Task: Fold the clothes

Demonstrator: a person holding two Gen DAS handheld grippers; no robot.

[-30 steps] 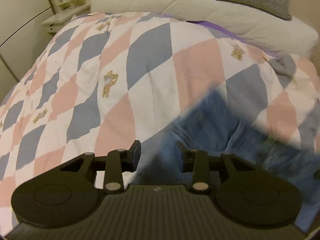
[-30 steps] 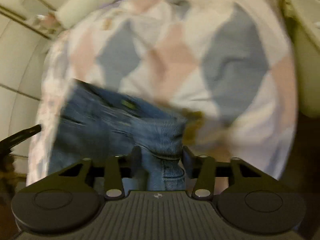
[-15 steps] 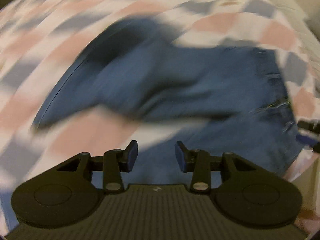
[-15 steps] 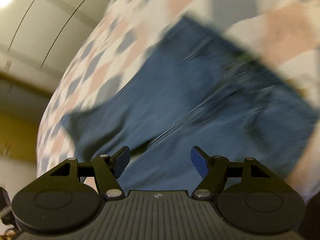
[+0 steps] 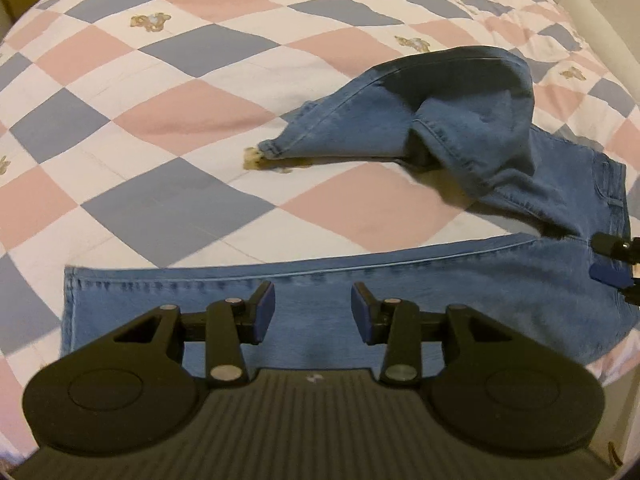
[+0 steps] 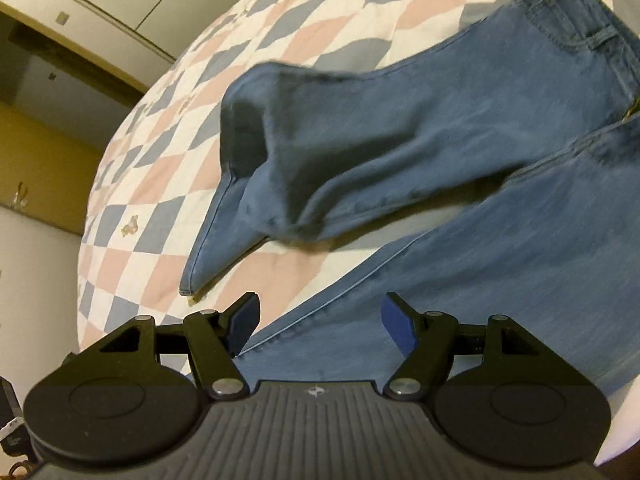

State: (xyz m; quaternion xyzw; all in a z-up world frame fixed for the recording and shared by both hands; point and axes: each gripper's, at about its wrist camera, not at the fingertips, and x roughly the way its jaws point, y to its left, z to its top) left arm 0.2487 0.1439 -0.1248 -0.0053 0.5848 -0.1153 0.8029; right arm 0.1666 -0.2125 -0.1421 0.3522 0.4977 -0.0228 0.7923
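A pair of blue jeans (image 5: 460,280) lies on the checked quilt. One leg runs flat along the near edge of the bed, its hem at the left. The other leg (image 5: 452,120) is crumpled and doubled back on itself, its hem pointing left. My left gripper (image 5: 313,308) hovers open over the flat leg, holding nothing. In the right wrist view the jeans (image 6: 520,240) fill the right half, with the waistband at the upper right. Over the flat leg's seam, my right gripper (image 6: 319,326) is open wide and empty. Its fingertips (image 5: 610,274) show at the left wrist view's right edge.
The quilt (image 5: 180,120) of pink, blue and white diamonds covers the whole bed, with bare room to the left and beyond the jeans. A white bolster (image 5: 600,12) lies at the far right. Pale wardrobe panels (image 6: 120,8) and a dark gap stand past the bed.
The right gripper has let go of the jeans and opened wide. Both cameras swung round, and the jeans now lie spread on the quilt, one leg flat, one crumpled.
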